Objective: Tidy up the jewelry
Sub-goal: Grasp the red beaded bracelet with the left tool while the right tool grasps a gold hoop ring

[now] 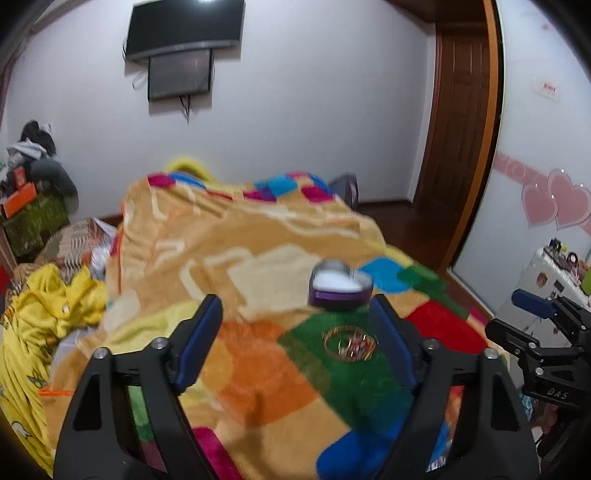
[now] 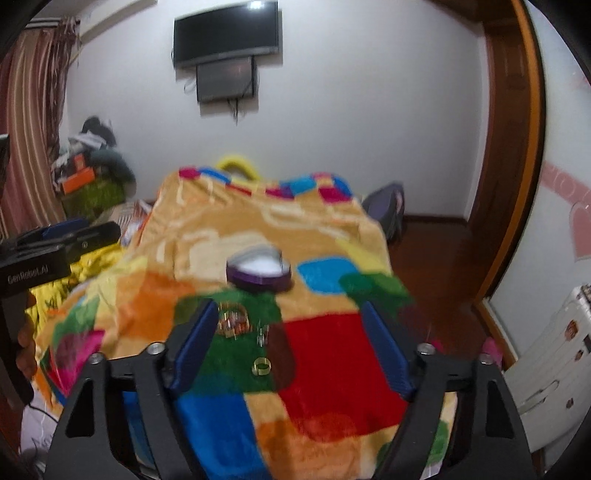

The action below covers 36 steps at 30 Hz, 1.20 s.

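Right wrist view, gold ring (image 2: 261, 366), left view lacks

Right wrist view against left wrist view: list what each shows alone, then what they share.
Only the right wrist view: a small gold ring on the green patch, striped curtains, and the left tool at its edge.

Only the left wrist view: pink heart wall decals and the right tool at its edge.

Both: the heart-shaped box, the gold bangles, the patchwork blanket and the wall television.
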### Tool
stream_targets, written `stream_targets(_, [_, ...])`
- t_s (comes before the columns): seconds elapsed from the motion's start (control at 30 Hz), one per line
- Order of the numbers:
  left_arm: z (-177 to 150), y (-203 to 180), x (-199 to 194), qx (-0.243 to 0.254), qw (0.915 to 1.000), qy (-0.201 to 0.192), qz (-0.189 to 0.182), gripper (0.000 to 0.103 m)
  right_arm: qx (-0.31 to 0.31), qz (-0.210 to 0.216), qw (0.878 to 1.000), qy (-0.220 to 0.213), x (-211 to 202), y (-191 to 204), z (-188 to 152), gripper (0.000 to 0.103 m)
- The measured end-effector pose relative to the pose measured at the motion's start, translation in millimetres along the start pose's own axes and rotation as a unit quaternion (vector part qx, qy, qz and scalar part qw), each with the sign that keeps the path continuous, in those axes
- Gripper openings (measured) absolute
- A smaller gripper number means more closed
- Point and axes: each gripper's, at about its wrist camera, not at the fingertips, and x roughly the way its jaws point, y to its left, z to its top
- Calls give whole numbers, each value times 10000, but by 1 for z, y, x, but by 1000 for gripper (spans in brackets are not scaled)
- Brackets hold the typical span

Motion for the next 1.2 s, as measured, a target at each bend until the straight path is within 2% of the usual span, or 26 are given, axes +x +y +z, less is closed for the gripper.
stream_targets(0.17, [-17,3,30,56,9987,505,-50,64,47,224,9977,640,32,-9,-21,53])
stream_targets(0.27, [-25,4,45,29,9968,786,-150,60,135,446,9947,914,47,-11,-29,46])
stream_targets(0.43, [-35,5,66,-84,9916,1217,-419,54,185,727,9895,1232,67,-9,-39,46])
stream_targets(0.6, [-40,0,84,-92,9868,1475,-663,48,101,814,9848,1531,89,-4,-49,36])
stream_targets(0.67, [-40,-4,92,-51,9852,1549,-727,42,88,829,9844,1548,92,-5,-51,35])
stream_targets(0.8, [-41,-11,105,-26,9821,1665,-882,38,84,897,9840,1539,94,-9,-51,20])
stream_targets(0.93, [-42,-14,120,11,9807,1766,-837,33,75,914,9844,1500,96,-10,-47,20])
stream_targets(1.07, [-41,-8,138,-183,9763,1963,-889,26,139,924,9855,1419,98,-13,-43,20])
stream_targets(1.2, [-39,-5,153,-336,9722,2081,-1018,23,177,942,9859,1374,102,-15,-38,20])
